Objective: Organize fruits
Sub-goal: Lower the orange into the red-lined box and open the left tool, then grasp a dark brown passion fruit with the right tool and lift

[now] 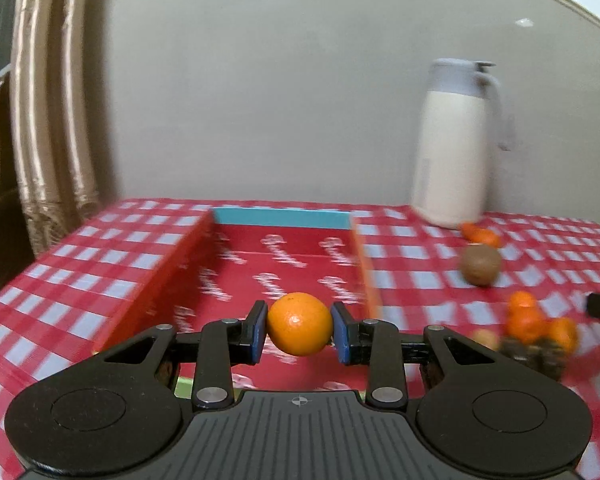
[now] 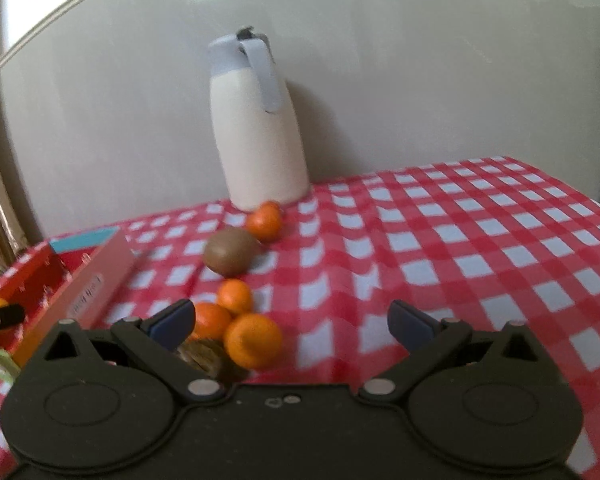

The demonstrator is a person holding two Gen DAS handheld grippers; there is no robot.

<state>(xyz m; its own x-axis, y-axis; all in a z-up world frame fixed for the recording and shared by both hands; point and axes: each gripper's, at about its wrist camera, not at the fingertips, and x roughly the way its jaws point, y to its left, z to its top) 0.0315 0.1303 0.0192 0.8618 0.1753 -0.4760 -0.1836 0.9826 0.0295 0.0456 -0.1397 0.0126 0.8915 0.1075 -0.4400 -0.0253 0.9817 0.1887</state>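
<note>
My left gripper (image 1: 300,330) is shut on an orange tangerine (image 1: 300,323) and holds it above the near end of an open red box (image 1: 284,258) with a blue far wall. My right gripper (image 2: 290,322) is open and empty, low over the table. Just in front of its left finger lie three tangerines (image 2: 252,340) and a brown walnut (image 2: 204,354). Farther back lie a brown kiwi (image 2: 230,256) and another tangerine (image 2: 265,222). In the left wrist view the kiwi (image 1: 480,266) and the tangerine cluster (image 1: 532,324) lie right of the box.
A tall white thermos jug (image 2: 256,132) stands at the back by the wall; it also shows in the left wrist view (image 1: 454,144). A red-and-white checked cloth (image 2: 460,240) covers the table. A curtain (image 1: 48,112) hangs at the left.
</note>
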